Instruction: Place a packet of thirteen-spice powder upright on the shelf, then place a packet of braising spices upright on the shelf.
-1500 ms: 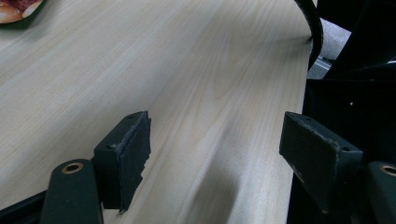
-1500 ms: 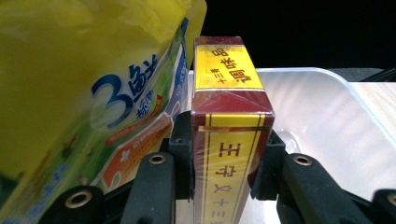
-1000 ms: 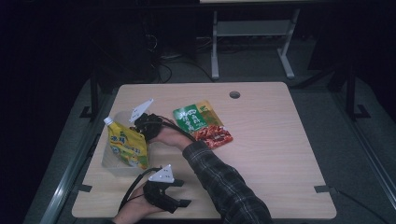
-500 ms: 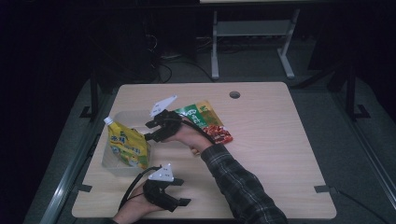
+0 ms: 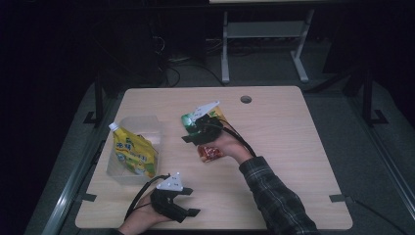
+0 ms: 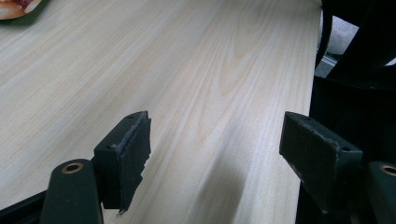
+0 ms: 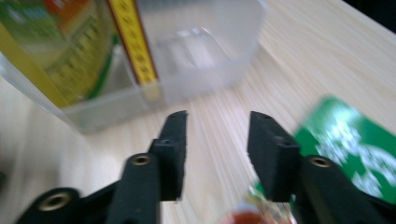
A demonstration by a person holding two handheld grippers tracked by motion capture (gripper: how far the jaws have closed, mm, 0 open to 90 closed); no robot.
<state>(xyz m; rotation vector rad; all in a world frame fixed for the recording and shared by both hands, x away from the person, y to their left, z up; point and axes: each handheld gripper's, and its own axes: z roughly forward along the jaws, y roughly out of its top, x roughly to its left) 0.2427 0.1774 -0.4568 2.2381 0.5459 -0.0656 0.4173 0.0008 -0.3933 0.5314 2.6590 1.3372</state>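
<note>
The right gripper (image 5: 192, 138), jaws apart and empty, hovers just above the green snack packet (image 7: 359, 140); lower squarely and pinch its nearest edge.

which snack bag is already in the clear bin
The yellow pouch stands in the clear bin; the green and red bag lies flat on the table.

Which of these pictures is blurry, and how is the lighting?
Right gripper view: motion-smeared, so the print on the yellow pouch in the clear bin and on the green packet is unreadable. Left gripper view: sharp wood grain on the table. High view: table lit, surroundings nearly black.
</note>
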